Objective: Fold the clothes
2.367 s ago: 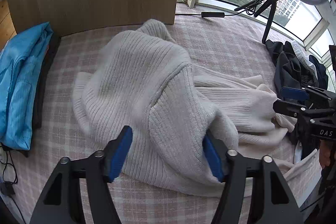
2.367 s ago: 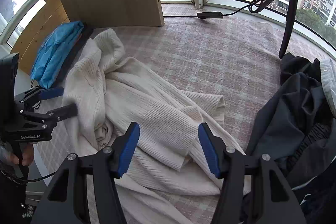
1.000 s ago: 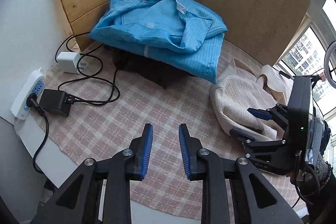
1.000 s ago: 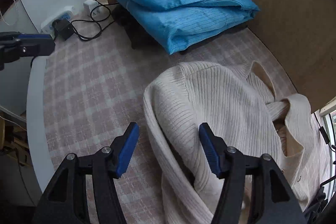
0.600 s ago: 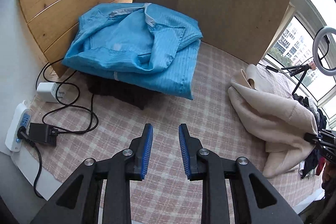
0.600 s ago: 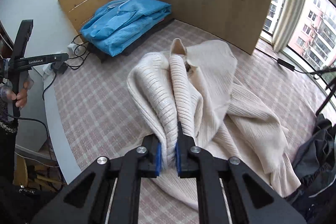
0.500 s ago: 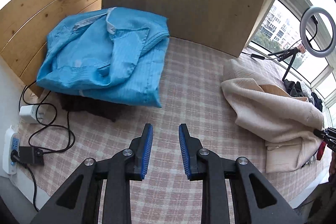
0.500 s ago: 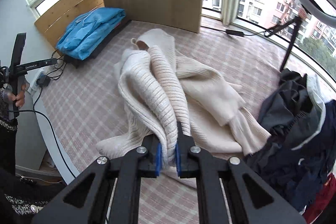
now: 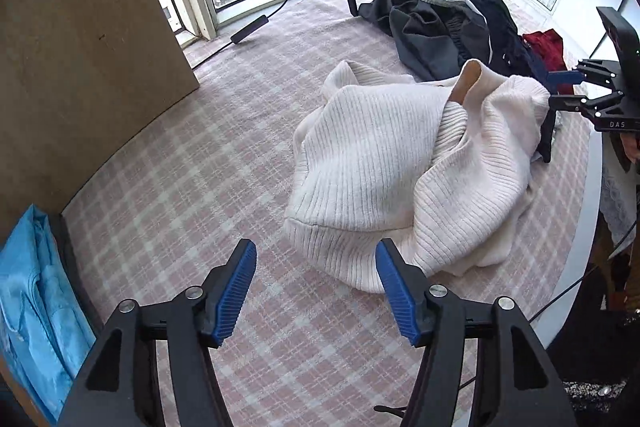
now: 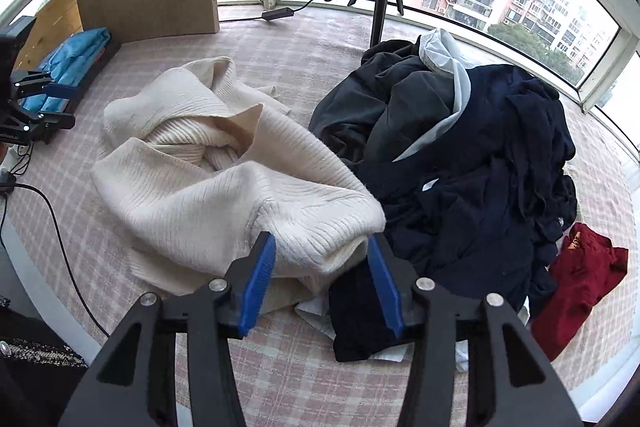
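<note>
The cream sweater (image 9: 404,163) lies crumpled mid-frame on the checked worktop (image 9: 208,163), not yet spread or folded; a blue garment (image 9: 36,311) at lower left looks done, and a dark pile (image 10: 472,155) at right waits. The left claw (image 9: 316,291) tilts steeply down, opening, nothing between its jaws. The right claw (image 10: 320,279), angled down, is opening around the sweater's hem without pinching it.
</note>
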`<state>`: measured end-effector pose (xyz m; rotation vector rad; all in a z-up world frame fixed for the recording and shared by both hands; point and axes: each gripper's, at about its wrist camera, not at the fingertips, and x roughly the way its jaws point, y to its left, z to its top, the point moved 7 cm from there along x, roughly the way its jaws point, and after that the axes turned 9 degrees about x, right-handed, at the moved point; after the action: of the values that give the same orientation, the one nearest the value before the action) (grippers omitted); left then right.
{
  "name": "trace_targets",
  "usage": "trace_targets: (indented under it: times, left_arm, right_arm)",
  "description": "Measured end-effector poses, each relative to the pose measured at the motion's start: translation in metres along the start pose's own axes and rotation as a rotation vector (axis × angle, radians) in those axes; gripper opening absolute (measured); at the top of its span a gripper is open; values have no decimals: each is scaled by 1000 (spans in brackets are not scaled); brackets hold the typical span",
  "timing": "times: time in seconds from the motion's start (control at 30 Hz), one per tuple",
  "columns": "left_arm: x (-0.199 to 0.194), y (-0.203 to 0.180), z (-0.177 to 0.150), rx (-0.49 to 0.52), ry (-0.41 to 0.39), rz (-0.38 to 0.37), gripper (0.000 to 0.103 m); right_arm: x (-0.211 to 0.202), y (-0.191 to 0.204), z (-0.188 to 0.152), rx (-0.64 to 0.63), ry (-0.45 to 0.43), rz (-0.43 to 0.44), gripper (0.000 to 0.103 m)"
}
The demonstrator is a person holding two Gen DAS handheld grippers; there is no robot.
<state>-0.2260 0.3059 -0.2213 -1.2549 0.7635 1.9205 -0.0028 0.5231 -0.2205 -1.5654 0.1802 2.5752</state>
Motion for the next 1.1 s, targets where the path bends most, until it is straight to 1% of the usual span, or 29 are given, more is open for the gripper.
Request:
trace_targets:
  times: [0.03, 0.1, 0.13, 0.17, 0.2, 0.23, 0.3, 0.33, 0.37, 0.4, 0.43, 0.47, 0.53, 0.6, 0.67, 0.73, 0.8, 0.9, 0.93, 0.97, 1.0, 1.03, 1.07, 1.1]
  left_arm:
    - [8, -1, 1, 9, 15, -4, 62]
    - [25, -3, 0, 18, 44, -40, 62]
    - [34, -4, -1, 20, 60, -57, 63]
    - [42, -5, -1, 22, 76, -73, 63]
    - [50, -9, -1, 20, 86, -94, 63]
    - [57, -13, 0, 14, 93, -114, 62]
    - [64, -17, 4, -20, 93, -168, 56]
    - [67, -19, 5, -37, 92, -197, 41]
    - [62, -18, 7, -56, 75, -209, 19]
    - [54, -17, 7, -76, 54, -218, 16]
    - [47, -16, 8, -96, 34, -228, 16]
    - [39, -14, 9, -115, 13, -237, 15]
    - [24, -12, 11, -155, -28, -255, 14]
    - [-12, 0, 14, -213, -108, -257, 14]
    - [-50, 14, 18, -261, -190, -244, 13]
    - [-90, 26, 22, -280, -258, -193, 13]
    - [-134, 38, 25, -291, -328, -136, 13]
    - [-207, 53, 14, -315, -421, -78, 13]
    - [-226, 54, 7, -325, -441, -73, 13]
    - [-244, 55, 0, -335, -458, -72, 11]
    - [-257, 56, -10, -352, -461, -64, 9]
    - [-268, 56, -20, -370, -461, -54, 9]
    - [-273, 55, -30, -388, -450, -47, 14]
    - [-269, 56, -40, -417, -433, -42, 18]
  right_arm:
    - [3, 1, 1, -15, 0, -1, 53]
    - [7, 5, 0, -50, 13, -1, 54]
    - [9, 8, -1, -68, 19, 13, 54]
    - [10, 13, -2, -87, 25, 30, 56]
    - [13, 17, -3, -106, 32, 41, 61]
    - [18, 21, -3, -129, 38, 44, 63]
    - [30, 25, -4, -163, 53, 24, 64]
    - [34, 28, -3, -173, 51, 29, 64]
    - [38, 30, -3, -181, 47, 36, 64]
    - [38, 28, -2, -167, 42, 40, 58]
    - [37, 26, -2, -149, 37, 44, 44]
    - [35, 24, -1, -132, 32, 47, 10]
    - [33, 19, 1, -97, 22, 55, 11]
    - [7, 14, 9, -69, -52, 64, 11]
    - [-29, 10, 24, -42, -143, 48, 11]
    - [-71, 8, 43, -20, -244, 51, 11]
    - [-118, 13, 64, -19, -345, 76, 10]
    - [-190, 33, 86, -59, -475, 134, 10]
    - [-213, 41, 91, -84, -520, 135, 10]
    - [-231, 50, 94, -111, -554, 131, 10]
    - [-249, 58, 95, -138, -583, 140, 10]
    - [-265, 64, 95, -147, -607, 159, 10]
    - [-273, 68, 95, -144, -609, 194, 10]
    - [-279, 72, 95, -139, -608, 231, 10]
